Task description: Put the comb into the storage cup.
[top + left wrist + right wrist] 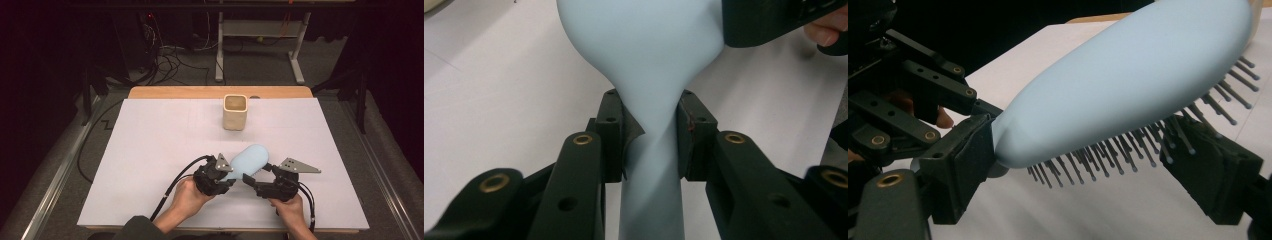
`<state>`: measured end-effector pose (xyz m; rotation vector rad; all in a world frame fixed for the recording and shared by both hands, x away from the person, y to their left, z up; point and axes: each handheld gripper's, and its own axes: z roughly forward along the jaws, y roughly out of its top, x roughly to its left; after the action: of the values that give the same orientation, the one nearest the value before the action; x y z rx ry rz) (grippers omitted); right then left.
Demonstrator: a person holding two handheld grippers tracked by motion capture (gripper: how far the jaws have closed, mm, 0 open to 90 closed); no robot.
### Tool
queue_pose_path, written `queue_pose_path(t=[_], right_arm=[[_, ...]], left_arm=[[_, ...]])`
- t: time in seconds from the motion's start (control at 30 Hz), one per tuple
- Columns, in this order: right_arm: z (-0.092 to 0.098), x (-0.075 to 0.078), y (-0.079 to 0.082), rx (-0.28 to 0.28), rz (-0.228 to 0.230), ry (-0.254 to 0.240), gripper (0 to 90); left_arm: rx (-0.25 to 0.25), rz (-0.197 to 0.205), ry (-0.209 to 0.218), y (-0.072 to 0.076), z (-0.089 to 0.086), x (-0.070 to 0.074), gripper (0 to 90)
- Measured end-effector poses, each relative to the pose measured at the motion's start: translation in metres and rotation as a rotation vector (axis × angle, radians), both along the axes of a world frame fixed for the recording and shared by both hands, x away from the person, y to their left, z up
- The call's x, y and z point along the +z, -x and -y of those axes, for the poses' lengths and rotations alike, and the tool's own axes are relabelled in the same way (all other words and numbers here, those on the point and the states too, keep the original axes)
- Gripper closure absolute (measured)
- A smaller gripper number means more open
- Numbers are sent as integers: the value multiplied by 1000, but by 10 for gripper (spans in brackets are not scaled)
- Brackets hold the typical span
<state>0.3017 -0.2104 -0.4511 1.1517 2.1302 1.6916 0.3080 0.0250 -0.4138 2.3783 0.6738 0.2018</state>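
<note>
Left gripper fingers clamp the pale blue hairbrush at its neck; right gripper fingers straddle the head. Uneven closing on bristles could twist it loose, lower centre.

Both grippers, the left gripper and the right gripper, are matte black, built of jointed bars studded with brass-ringed holes and small screws, each topped by a grey three-cornered plate and trailing black cables, while the person's left arm wears a dark sleeve.
</note>
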Motion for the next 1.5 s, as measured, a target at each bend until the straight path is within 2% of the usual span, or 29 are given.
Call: queue_pose_path(t=[0.47,0.67,0.83,0.9,1.03,1.17,1.4,1.5], right_arm=[[0,1,-5,-31,-10,-30,138],[2,2,-7,-39,-41,-64,153],[3,6,-8,-33,-91,-89,195],[4,9,-9,-24,-104,-93,229],[0,16,-7,-10,-103,-55,282],[0,21,-9,25,-118,-75,356],[-6,36,-8,94,-55,-66,468],[-9,42,-9,129,-48,-89,505]], left_arm=[[-33,6,3,2,13,1,692],[-34,12,8,3,16,3,692],[-33,13,-2,3,15,6,692],[-31,11,-15,2,14,6,692],[-33,15,-37,1,11,6,693],[-26,18,-39,2,8,7,693],[-29,18,-53,4,2,9,693],[-20,21,-32,4,-1,11,693]])
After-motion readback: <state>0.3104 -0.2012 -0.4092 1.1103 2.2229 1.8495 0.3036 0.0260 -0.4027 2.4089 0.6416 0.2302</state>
